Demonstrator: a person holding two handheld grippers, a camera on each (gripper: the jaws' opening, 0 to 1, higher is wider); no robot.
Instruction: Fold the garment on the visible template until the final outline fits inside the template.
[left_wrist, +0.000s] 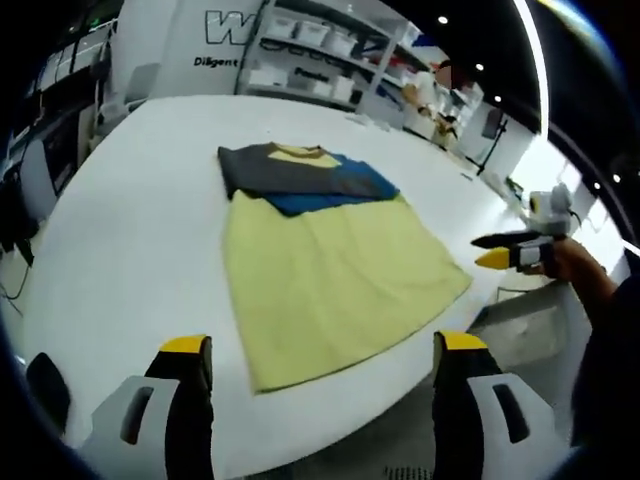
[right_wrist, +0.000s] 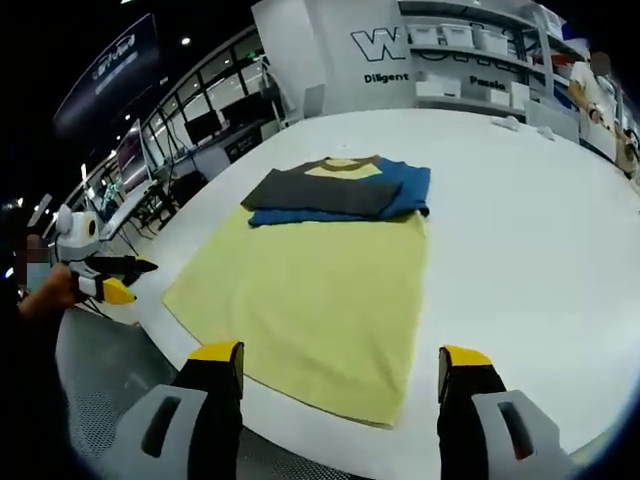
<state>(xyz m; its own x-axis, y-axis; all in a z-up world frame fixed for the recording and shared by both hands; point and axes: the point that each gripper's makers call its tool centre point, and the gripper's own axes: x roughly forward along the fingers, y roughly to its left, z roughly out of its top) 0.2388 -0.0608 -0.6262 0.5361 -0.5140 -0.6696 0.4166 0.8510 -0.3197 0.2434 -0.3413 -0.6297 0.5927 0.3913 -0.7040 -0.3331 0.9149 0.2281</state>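
Observation:
A T-shirt (left_wrist: 330, 270) lies flat on the white table (left_wrist: 130, 230), hem toward me and collar at the far end. Its body is yellow. A grey sleeve (left_wrist: 270, 172) and a blue sleeve (left_wrist: 345, 190) are folded across the chest. My left gripper (left_wrist: 322, 345) hovers open over the near table edge, just short of the hem. The right gripper (left_wrist: 487, 252) hangs off the table's right edge. In the right gripper view the shirt (right_wrist: 320, 290) lies ahead, and my right gripper (right_wrist: 338, 354) stands open above its near hem. The left gripper (right_wrist: 125, 278) sits off the table's left side.
Shelves with white bins (left_wrist: 310, 50) line the back wall, and a person (left_wrist: 425, 92) stands near them. Small white items (right_wrist: 520, 122) lie at the table's far right. Grey floor (right_wrist: 110, 380) runs below the table's near edge. Bare tabletop (right_wrist: 530, 250) surrounds the shirt.

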